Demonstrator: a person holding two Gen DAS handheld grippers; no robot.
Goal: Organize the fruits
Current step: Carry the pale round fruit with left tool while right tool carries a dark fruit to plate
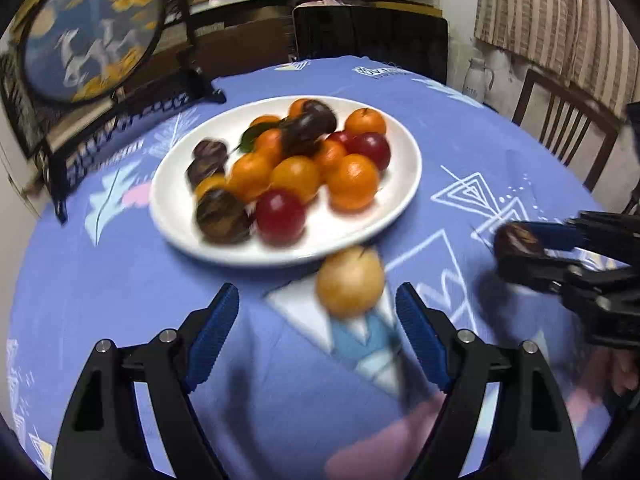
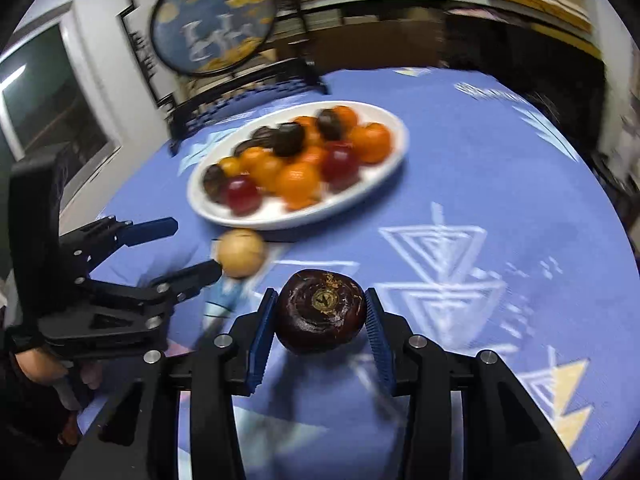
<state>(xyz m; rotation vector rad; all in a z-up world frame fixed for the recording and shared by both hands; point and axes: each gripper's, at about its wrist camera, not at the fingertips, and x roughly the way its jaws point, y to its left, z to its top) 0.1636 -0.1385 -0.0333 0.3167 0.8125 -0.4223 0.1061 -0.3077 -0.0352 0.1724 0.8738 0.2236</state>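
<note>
A white plate (image 1: 360,224) on the blue tablecloth holds several oranges, red plums and dark brown fruits; it also shows in the right wrist view (image 2: 372,184). A tan round fruit (image 1: 350,282) lies on the cloth just in front of the plate, also seen in the right wrist view (image 2: 241,253). My left gripper (image 1: 318,300) is open, its fingers either side of the tan fruit and a little short of it. My right gripper (image 2: 320,308) is shut on a dark brown fruit (image 2: 321,310), held above the cloth; it shows at the right of the left wrist view (image 1: 518,240).
A round painted screen on a black stand (image 1: 92,32) stands at the table's back left. A dark chair (image 1: 372,36) and a wooden chair (image 1: 560,128) stand behind the table. The round table's edge curves close on all sides.
</note>
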